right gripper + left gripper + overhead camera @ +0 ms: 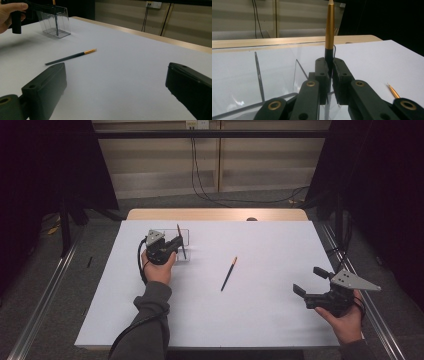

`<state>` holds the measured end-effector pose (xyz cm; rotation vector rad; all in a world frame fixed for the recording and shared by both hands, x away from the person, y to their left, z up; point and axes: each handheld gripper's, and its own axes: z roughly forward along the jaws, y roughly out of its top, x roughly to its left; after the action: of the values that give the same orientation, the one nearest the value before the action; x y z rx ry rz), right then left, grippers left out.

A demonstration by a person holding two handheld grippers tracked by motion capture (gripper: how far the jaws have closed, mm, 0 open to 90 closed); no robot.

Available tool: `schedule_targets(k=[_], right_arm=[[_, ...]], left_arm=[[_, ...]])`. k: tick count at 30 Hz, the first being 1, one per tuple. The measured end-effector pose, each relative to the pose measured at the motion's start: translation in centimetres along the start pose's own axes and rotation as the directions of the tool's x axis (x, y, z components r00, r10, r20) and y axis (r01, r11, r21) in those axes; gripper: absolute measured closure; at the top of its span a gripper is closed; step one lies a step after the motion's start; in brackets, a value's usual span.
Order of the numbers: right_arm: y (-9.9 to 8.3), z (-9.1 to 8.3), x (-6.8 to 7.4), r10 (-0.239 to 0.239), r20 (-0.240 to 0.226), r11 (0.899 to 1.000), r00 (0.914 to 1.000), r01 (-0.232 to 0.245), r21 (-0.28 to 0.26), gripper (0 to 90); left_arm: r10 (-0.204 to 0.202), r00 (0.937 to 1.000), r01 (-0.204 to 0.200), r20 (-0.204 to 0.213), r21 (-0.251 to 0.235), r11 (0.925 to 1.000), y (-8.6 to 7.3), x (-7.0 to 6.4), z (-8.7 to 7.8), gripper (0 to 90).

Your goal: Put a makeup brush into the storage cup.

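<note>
1. Two black pencils with gold ends are in play on the white table (260, 320), and a person works two hand-held grippers over it.
2. Nearer the far left corner, the left gripper (176, 245) has its jaws pressed together on one pencil (181, 241), which it holds upright and slightly tilted.
3. Seen in the left gripper view, that held pencil (329, 25) rises gold end up from between the jaws, which pinch its black part.
4. Directly under and behind that gripper stands a clear plastic holder (186, 234), with thin dividers inside; the pencil's lower end sits at or inside it, though I cannot tell whether it touches the bottom.
5. Near the middle of the table, the second pencil (229, 273) lies flat, its gold end pointing toward the far edge, well apart from both grippers.
6. Over by the right edge toward the near corner, the right gripper (308, 281) has its jaws spread wide with nothing between them, just above the surface.
7. From the right gripper view, the lying pencil (70, 57) rests beyond the open jaws, with the holder (56, 23) farther off.
</note>
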<state>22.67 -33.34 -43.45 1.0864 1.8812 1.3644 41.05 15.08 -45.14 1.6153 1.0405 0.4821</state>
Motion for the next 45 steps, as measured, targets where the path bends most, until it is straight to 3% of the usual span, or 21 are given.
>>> schedule_targets(k=[20,30,45], right_arm=[[0.01,-0.03,-0.04,-0.001,-0.002,1.000,1.0000,0.001,-0.002,3.0],[0.02,-0.04,0.03,0.002,-0.002,1.000,1.0000,-0.002,0.000,3.0],[0.03,0.00,0.09,-0.004,-0.002,1.000,1.0000,0.004,-0.004,3.0]], left_arm=[[0.005,0.9998,-0.006,0.018,0.013,0.9999,0.05,-0.29,0.36,82.2],[0.045,0.9987,-0.046,0.023,0.011,0.9989,0.31,-0.35,0.17,75.1],[0.060,0.9972,-0.059,0.044,-0.014,0.9982,0.51,-0.51,-0.55,57.6]])
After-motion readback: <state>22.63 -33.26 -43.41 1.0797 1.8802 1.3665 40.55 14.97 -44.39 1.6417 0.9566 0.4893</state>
